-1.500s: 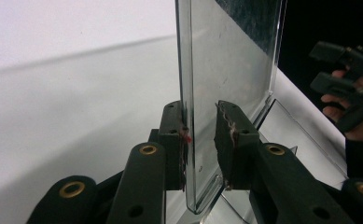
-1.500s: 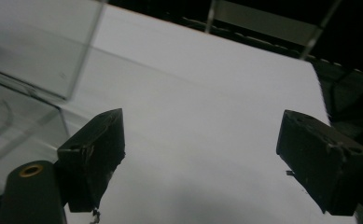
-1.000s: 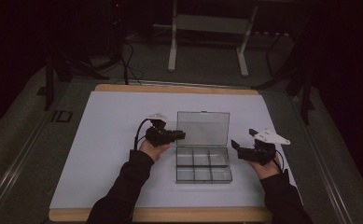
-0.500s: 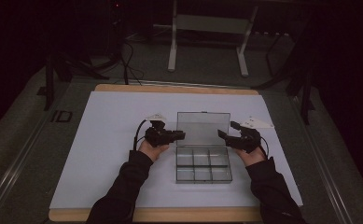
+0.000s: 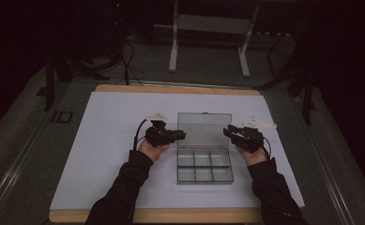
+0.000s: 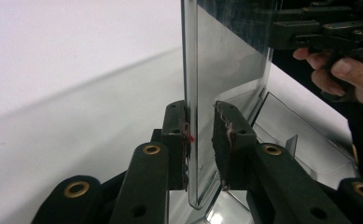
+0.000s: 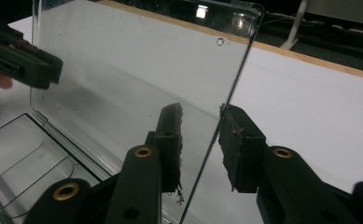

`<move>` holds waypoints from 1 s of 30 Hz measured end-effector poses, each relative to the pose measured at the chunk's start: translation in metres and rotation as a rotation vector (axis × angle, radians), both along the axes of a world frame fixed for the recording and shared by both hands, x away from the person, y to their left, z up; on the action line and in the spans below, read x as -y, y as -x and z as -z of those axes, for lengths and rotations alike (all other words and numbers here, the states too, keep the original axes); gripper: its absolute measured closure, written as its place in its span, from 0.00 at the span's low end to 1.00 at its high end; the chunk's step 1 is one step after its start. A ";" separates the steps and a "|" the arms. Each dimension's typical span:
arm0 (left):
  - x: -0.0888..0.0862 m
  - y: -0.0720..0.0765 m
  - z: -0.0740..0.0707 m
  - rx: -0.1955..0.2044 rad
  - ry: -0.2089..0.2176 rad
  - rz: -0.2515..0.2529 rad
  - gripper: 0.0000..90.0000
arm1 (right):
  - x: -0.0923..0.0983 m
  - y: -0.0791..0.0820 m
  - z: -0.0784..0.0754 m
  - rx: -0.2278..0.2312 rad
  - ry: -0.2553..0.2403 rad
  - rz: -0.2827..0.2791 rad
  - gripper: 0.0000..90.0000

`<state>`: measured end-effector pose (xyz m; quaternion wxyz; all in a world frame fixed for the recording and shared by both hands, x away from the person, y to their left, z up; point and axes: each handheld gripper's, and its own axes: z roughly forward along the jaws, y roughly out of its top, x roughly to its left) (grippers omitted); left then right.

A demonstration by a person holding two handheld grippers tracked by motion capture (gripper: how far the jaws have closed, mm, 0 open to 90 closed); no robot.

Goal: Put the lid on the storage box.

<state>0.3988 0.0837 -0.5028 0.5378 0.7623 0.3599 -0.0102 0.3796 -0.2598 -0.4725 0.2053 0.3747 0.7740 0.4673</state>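
Note:
A clear plastic compartment box [image 5: 203,166] lies mid-table with its lid [image 5: 203,124] standing upright. My left gripper [image 5: 180,136] is at the lid's left edge and my right gripper [image 5: 228,132] at its right edge. In the left gripper view the jaws of the left gripper [image 6: 200,140] straddle the lid [image 6: 226,60]. One pad rests against it and the other stands off, so the gripper is open. In the right gripper view the right gripper [image 7: 201,140] is open too, and the lid's edge [image 7: 137,65] runs between its jaws without touching them. The box's compartments look empty.
A white sheet [image 5: 114,122] covers the table, and a wooden edge runs along the far side [image 5: 180,88]. The legs of a metal stand [image 5: 208,42] are on the floor behind the table. The room around is dark.
My right gripper has moved left and away from the person, up to the lid's right edge. The left gripper has stayed at the lid's left edge.

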 end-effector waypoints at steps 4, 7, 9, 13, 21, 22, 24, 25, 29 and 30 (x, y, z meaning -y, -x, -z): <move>-0.005 0.003 -0.008 0.020 0.007 -0.008 0.85 | 0.002 0.004 -0.003 0.007 -0.006 -0.010 0.81; -0.005 0.007 -0.014 0.039 -0.017 -0.002 0.87 | 0.004 0.007 -0.004 0.013 -0.007 -0.020 0.83; -0.006 0.010 -0.015 0.045 -0.024 0.003 0.87 | 0.006 0.010 -0.005 0.017 -0.008 -0.029 0.84; -0.006 0.016 -0.018 0.059 -0.034 0.007 0.87 | 0.010 0.016 -0.006 0.029 -0.011 -0.052 0.86; -0.006 0.029 -0.021 0.101 -0.071 0.011 0.86 | 0.015 0.027 -0.009 0.047 -0.001 -0.096 0.88; -0.006 0.031 -0.021 0.109 -0.076 0.007 0.86 | 0.016 0.028 -0.008 0.047 -0.009 -0.101 0.88; -0.008 0.035 -0.021 0.113 -0.089 0.000 0.86 | 0.017 0.032 -0.008 0.053 -0.002 -0.104 0.89; -0.009 0.036 -0.021 0.115 -0.089 -0.001 0.87 | 0.018 0.033 -0.008 0.056 0.001 -0.106 0.89; -0.011 0.042 -0.020 0.120 -0.102 0.004 0.90 | 0.020 0.038 -0.008 0.056 0.001 -0.116 0.90; -0.011 0.044 -0.020 0.122 -0.109 0.008 0.90 | 0.020 0.039 -0.007 0.057 -0.001 -0.118 0.90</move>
